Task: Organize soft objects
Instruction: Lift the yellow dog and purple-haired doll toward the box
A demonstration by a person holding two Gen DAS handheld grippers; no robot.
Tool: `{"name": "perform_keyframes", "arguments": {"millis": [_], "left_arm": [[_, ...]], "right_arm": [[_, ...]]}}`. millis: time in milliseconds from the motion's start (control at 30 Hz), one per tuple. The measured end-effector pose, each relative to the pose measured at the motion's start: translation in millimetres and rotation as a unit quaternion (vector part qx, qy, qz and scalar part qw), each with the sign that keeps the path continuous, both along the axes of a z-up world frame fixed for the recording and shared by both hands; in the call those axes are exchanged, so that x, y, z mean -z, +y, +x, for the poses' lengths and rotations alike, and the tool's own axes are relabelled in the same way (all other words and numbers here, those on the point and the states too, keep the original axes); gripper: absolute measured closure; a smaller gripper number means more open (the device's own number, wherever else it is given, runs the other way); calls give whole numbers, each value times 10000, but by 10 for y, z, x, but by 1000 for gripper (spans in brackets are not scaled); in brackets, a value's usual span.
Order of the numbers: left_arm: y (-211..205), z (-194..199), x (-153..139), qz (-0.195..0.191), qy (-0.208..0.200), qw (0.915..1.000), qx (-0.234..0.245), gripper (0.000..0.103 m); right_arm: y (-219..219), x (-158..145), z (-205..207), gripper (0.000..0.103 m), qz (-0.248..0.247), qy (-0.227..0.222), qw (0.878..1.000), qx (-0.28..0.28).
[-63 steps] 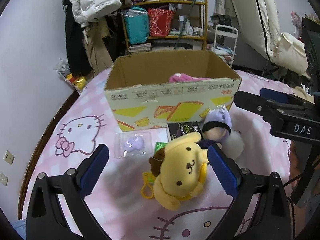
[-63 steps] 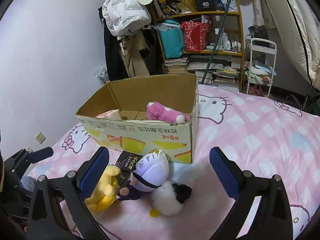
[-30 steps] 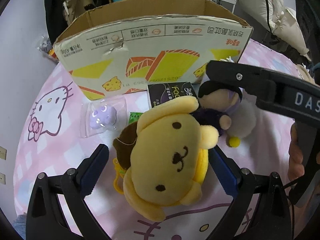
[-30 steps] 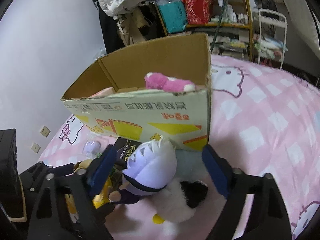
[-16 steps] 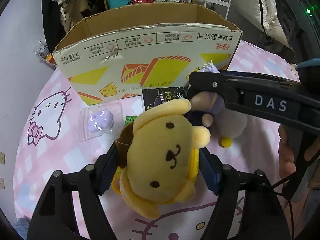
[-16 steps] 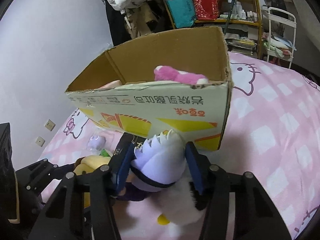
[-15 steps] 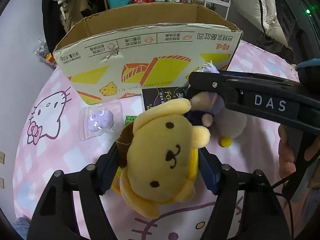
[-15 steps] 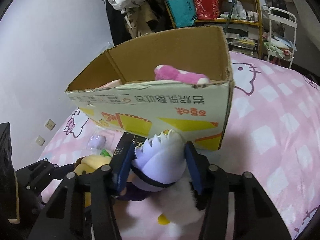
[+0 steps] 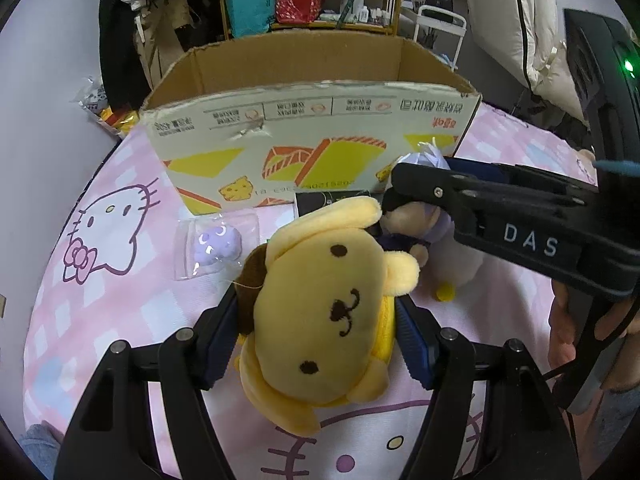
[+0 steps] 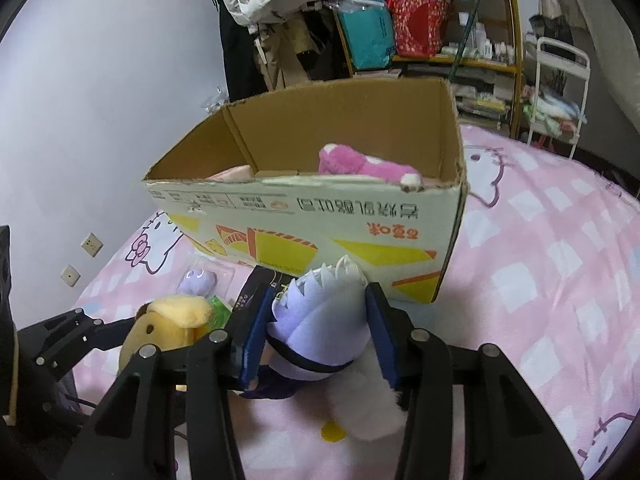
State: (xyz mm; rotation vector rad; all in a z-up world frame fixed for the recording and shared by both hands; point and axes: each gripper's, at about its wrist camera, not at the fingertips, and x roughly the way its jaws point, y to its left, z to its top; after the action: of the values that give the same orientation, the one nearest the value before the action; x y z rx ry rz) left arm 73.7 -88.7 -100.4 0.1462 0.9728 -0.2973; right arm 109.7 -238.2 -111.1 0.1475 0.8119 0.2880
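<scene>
My left gripper (image 9: 316, 336) is shut on a yellow dog plush (image 9: 324, 304), squeezing its body on the pink bedspread. My right gripper (image 10: 316, 332) is shut on a purple-haired doll (image 10: 320, 320); it also shows in the left wrist view (image 9: 424, 224), partly hidden by the right gripper's arm. A white fluffy plush (image 10: 364, 412) lies under the doll. The open cardboard box (image 10: 320, 216) stands just beyond both, with a pink plush (image 10: 360, 166) inside. The yellow plush also shows in the right wrist view (image 10: 176, 320).
A small purple toy in a clear bag (image 9: 218, 242) and a black packet (image 9: 320, 202) lie against the box front. A green item (image 10: 218, 306) lies beside the yellow plush. Shelves (image 10: 420, 20), hanging clothes and a white cart (image 10: 560, 88) stand behind the bed.
Both grippers moved down and forward onto the toys and closed: the left on the yellow plush, the right on the purple-haired doll. Over the last half second both have tightened and lifted slightly.
</scene>
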Motion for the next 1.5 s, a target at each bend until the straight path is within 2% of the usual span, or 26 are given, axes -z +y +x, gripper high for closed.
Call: {"name": "perform_keyframes", "arguments": {"millis": [400,700,900,1167,1500], "left_arm": [[50,-144,-203,-51,-392,9991,-133,34],[224,-289,-487,-314,-888,9950,-346,34],[307,-376,-655,-450,-1236,9904,-414,34],[420,-500,-835,-380,-1670,9835,-589,34],[459,-697,-1126,-302,-2371,9692,-588,34]], "right_arm": [[-38,-266,-249,54,-133,-616,9978,187],[-10,-556,-539,54,-341,-1355,9896,352],[-9,-649,-644,54,-460,-1599,9846,537],[-106,-795,-785,54,-360,-1865,9791,731],[-139,-1066,-906,54,-217,-2355,9686,772]]}}
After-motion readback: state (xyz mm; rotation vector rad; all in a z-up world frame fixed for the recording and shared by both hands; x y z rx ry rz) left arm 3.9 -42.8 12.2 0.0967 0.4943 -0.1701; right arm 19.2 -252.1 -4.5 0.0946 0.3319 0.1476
